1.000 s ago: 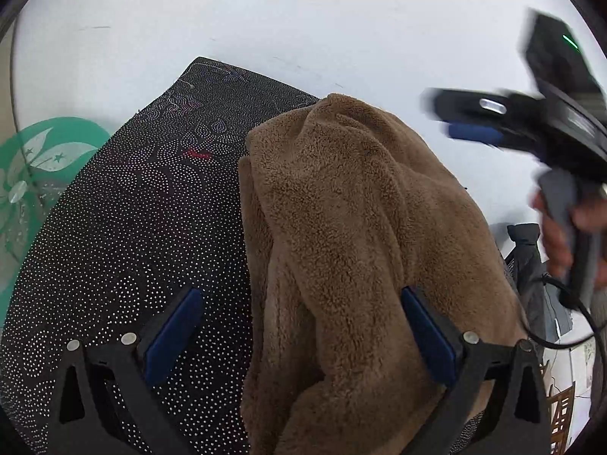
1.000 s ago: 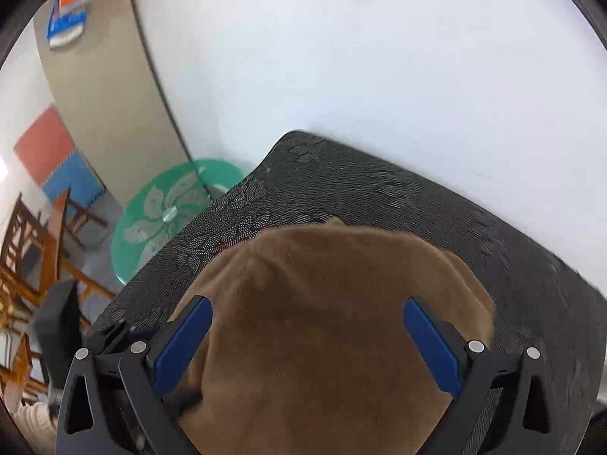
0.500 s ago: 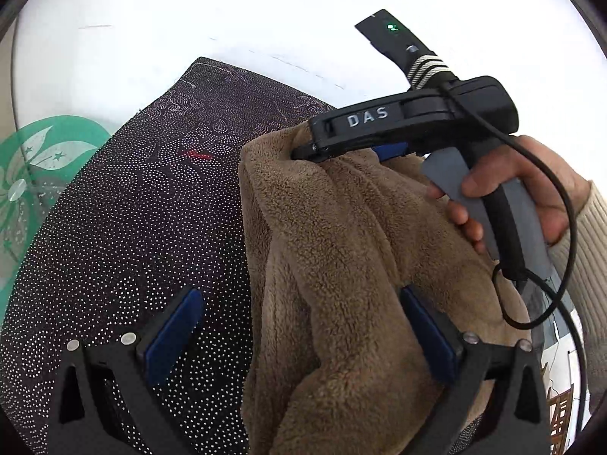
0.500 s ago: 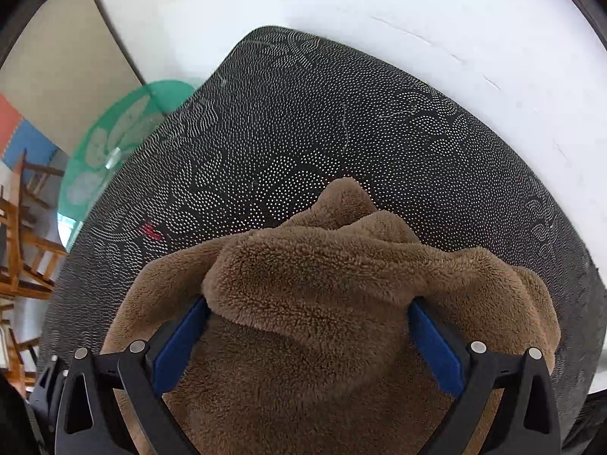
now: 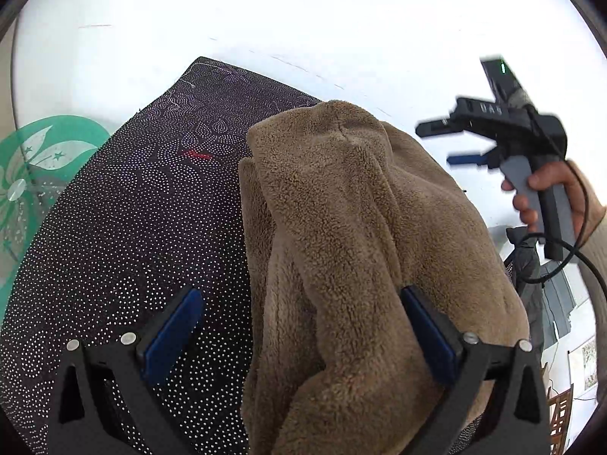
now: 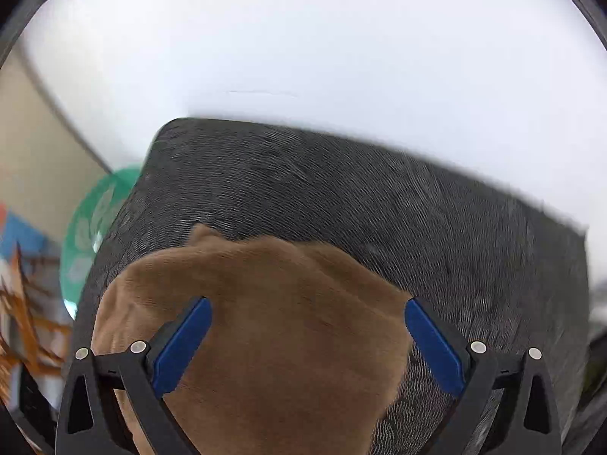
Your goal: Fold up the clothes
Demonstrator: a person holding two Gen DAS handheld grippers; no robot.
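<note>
The left tongs [image 5: 299, 337] hover spread wide, gripping nothing, low over the brown fleece [image 5: 353, 250]; the right tongs [image 5: 451, 142], also parted and empty, hang beside it. The fleece lies bunched on the dotted cloth [image 5: 132, 227]. A neat fold likely wants both taking matching corners.

Fleece garment [image 5: 353, 250] on dotted cloth [image 5: 144, 220]

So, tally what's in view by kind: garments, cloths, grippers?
Brown fleece garment: 1
Dotted black cloth: 1
Grippers: 2, the left gripper and the right gripper, both open
Total: 4
</note>
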